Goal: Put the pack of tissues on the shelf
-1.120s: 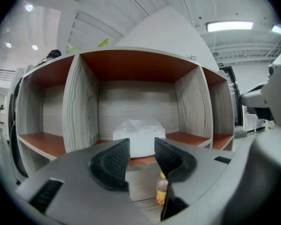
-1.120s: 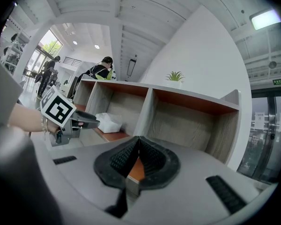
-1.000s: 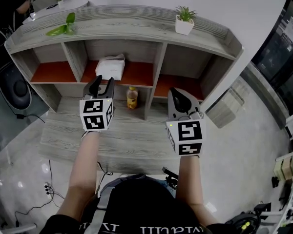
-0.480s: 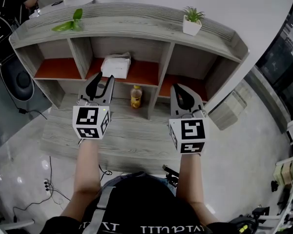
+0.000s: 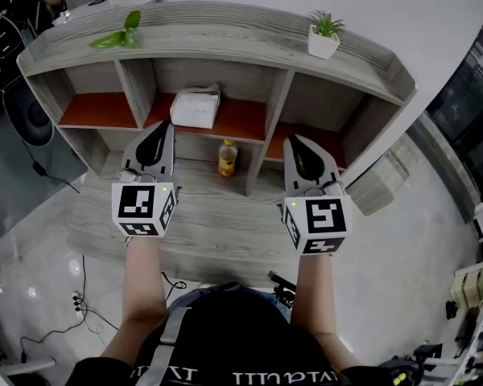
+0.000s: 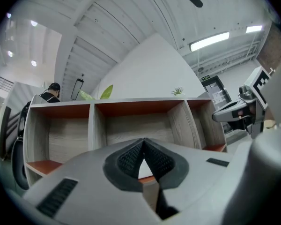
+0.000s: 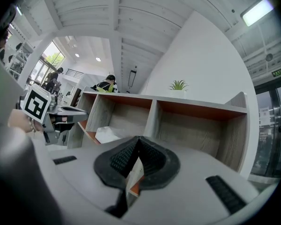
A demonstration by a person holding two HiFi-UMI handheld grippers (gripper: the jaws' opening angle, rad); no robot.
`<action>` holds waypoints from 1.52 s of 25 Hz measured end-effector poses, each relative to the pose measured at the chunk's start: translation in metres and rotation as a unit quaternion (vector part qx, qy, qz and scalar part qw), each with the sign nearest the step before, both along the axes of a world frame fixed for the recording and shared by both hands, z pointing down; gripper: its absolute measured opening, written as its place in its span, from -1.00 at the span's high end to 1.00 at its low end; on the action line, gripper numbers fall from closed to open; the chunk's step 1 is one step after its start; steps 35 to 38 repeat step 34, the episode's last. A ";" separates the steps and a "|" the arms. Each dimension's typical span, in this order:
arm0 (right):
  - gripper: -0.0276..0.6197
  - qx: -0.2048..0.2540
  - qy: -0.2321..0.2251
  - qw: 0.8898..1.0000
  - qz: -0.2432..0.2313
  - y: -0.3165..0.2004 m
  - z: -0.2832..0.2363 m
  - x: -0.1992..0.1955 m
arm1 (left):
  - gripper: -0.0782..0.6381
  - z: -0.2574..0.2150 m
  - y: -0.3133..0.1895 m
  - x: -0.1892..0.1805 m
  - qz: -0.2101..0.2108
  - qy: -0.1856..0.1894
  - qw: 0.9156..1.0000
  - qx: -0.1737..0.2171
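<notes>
The white pack of tissues lies on the orange floor of the middle compartment of the grey wooden shelf. It also shows in the right gripper view as the tissue pack, at the left. My left gripper hovers in front of and below that compartment, apart from the pack. Its jaws are closing fully together with nothing between them; in the left gripper view the left gripper has its pads meeting at the tip. My right gripper is held level with it before the right compartment, shut and empty, and the right gripper shows the same.
A yellow bottle stands on the lower wooden surface between the two grippers. A potted plant and a green leaf sit on the shelf top. A person is far off at the left.
The left gripper's jaws, open in both earlier frames, have shut. Both grippers have drawn back a little from the shelf.
</notes>
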State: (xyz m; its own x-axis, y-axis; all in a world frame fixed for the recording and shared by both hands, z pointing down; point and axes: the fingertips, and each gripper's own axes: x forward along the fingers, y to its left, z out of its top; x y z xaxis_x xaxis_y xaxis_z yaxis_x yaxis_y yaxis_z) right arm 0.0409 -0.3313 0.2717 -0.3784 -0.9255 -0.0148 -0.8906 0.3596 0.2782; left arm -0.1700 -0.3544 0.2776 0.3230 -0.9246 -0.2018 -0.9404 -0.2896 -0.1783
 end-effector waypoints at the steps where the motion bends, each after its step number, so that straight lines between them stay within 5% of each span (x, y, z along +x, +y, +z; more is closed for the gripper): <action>1: 0.86 0.005 -0.002 1.000 -0.001 0.000 -0.001 0.000 | 0.74 -0.001 0.001 -0.001 -0.001 -0.002 1.000 0.003; 38: 0.86 0.028 0.012 1.000 0.002 0.000 -0.006 -0.016 | 0.74 -0.021 0.015 0.004 0.015 -0.021 0.999 0.033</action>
